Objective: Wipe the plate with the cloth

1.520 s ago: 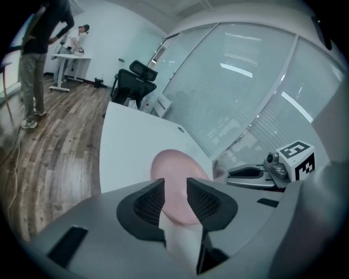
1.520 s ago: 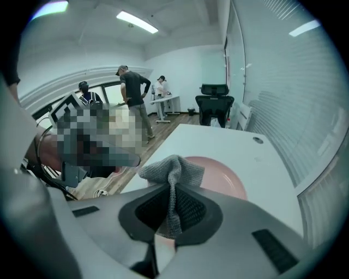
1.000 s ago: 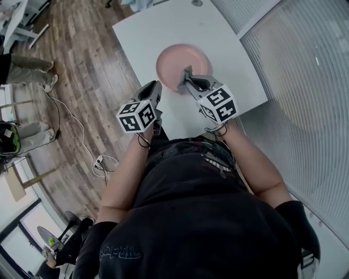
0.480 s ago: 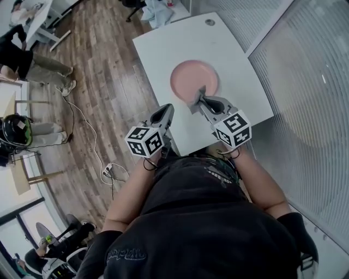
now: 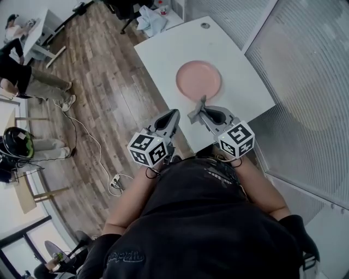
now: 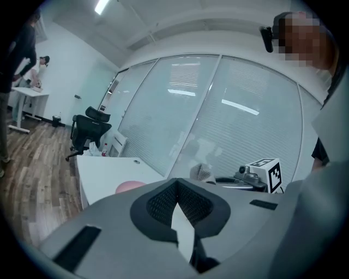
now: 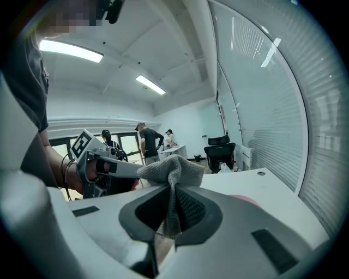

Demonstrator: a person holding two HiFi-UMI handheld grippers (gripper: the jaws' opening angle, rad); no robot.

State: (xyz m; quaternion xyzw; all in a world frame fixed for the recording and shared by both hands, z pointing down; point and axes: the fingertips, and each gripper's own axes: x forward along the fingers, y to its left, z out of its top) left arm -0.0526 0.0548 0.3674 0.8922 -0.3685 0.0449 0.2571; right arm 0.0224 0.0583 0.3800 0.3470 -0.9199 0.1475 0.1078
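Observation:
A pink plate lies on the white table. Both grippers hang over the table's near edge, short of the plate. My right gripper is shut on a grey cloth, which bunches up above its pads in the right gripper view, cloth, gripper. The left gripper is beside it at the left, shut and empty, its pads pressed together. The left gripper view catches a sliver of the plate and the cloth to the right.
A glass wall with blinds runs along the table's right side. A black office chair and a blue cloth stand beyond the far end. People are at desks on the wooden floor to the left, with a cable trailing there.
Both grippers have drawn back from the plate toward the person's body and risen. The cloth came off the plate's near rim with the right gripper.

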